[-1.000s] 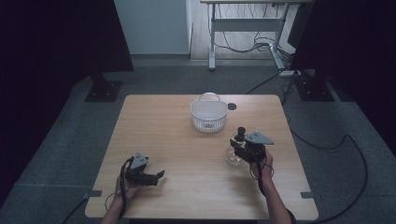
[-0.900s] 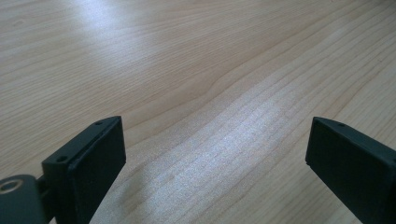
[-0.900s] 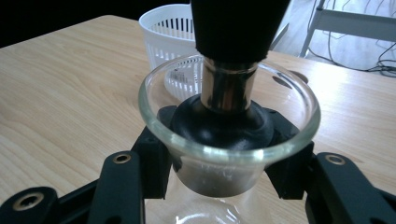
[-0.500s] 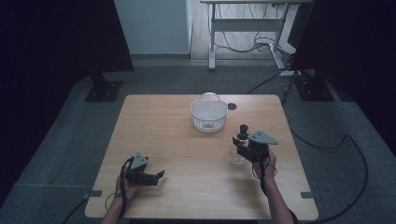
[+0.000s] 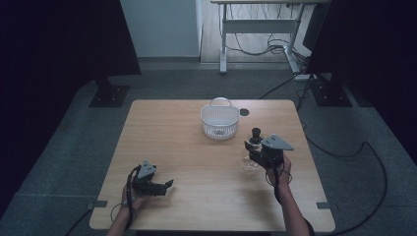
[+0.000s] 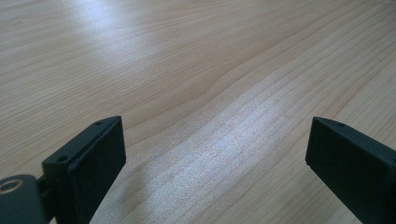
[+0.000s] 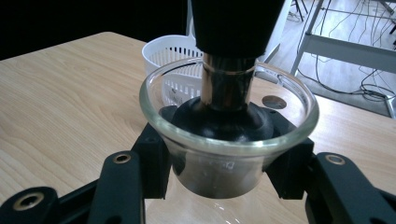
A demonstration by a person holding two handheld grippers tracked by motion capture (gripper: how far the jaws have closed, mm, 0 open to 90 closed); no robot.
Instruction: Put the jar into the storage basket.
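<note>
Right gripper view looks along the right tongs (image 7: 224,154), which are pinching a small clear glass bottle with a wide round rim (image 7: 229,140) around its neck, one black pad on each side. A black stopper with a shiny metal stem (image 7: 226,88) sits in the mouth of the bottle. In the high view the bottle (image 5: 251,160) is at about 4 o'clock from the white plastic basket with slots and a handle (image 5: 220,120), near it but not touching, over the light wooden table (image 5: 187,147). I cannot tell if the bottle's bottom rests on the table or hangs just above it. Glass is smooth, so I think the bottle could slip down between the pads if the hold is weak. If the hand tips, the stopper could fall out and roll away. If the bottle goes toward the basket too low, it could bump the basket's wall and push it. A small dark round spot (image 5: 244,112) lies on the table at 2 o'clock from the basket. The left tongs (image 5: 166,186) are spread wide, holding nothing, low over the table at 7 o'clock from the basket.
</note>
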